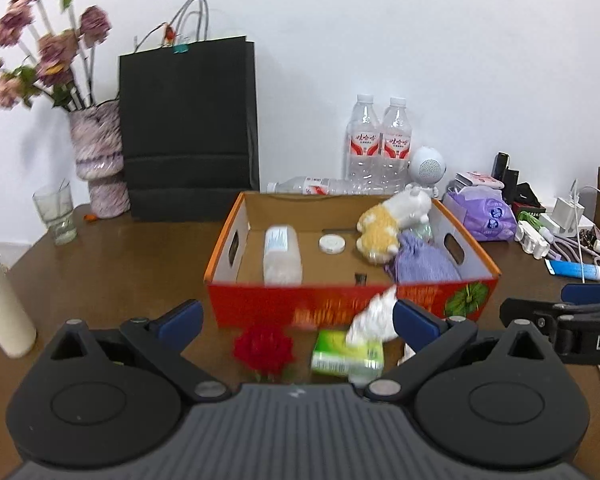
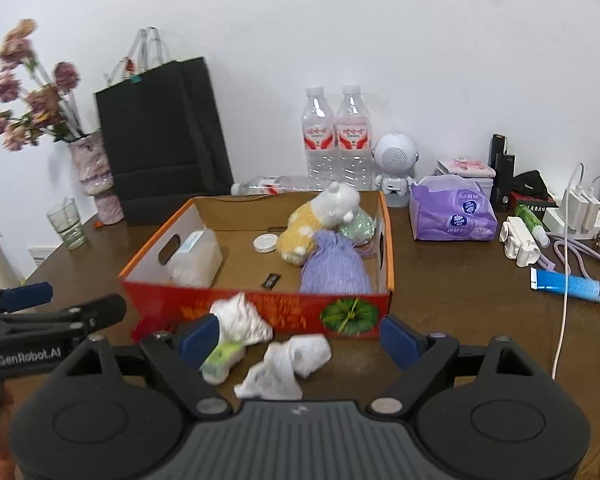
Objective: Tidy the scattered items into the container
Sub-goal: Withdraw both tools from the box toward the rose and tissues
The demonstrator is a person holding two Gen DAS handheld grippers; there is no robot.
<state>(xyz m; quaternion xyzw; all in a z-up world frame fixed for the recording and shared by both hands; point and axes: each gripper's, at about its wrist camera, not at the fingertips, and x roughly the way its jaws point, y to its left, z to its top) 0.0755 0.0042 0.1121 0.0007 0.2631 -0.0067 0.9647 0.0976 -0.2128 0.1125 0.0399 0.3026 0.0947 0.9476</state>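
Note:
A red-and-orange cardboard box (image 1: 472,276) (image 2: 384,216) stands on the brown table. It holds a clear plastic container (image 1: 282,254), a white round lid (image 2: 265,243), a plush toy (image 2: 320,216) and a purple pouch (image 2: 334,266). In front of the box lie a red rose (image 1: 264,350), a green tissue pack (image 1: 346,354) (image 2: 222,358) with white tissue sticking out, and a crumpled white tissue (image 2: 288,364). My left gripper (image 1: 298,320) is open, and the rose and the pack lie beyond its fingers. My right gripper (image 2: 300,338) is open over the crumpled tissue.
A black paper bag (image 1: 188,128), a vase of flowers (image 1: 98,160) and a glass (image 1: 56,212) stand at the back left. Water bottles (image 2: 336,136), a small white robot speaker (image 2: 394,160), a purple tissue pack (image 2: 452,210), a blue tube (image 2: 572,286), chargers and cables crowd the right.

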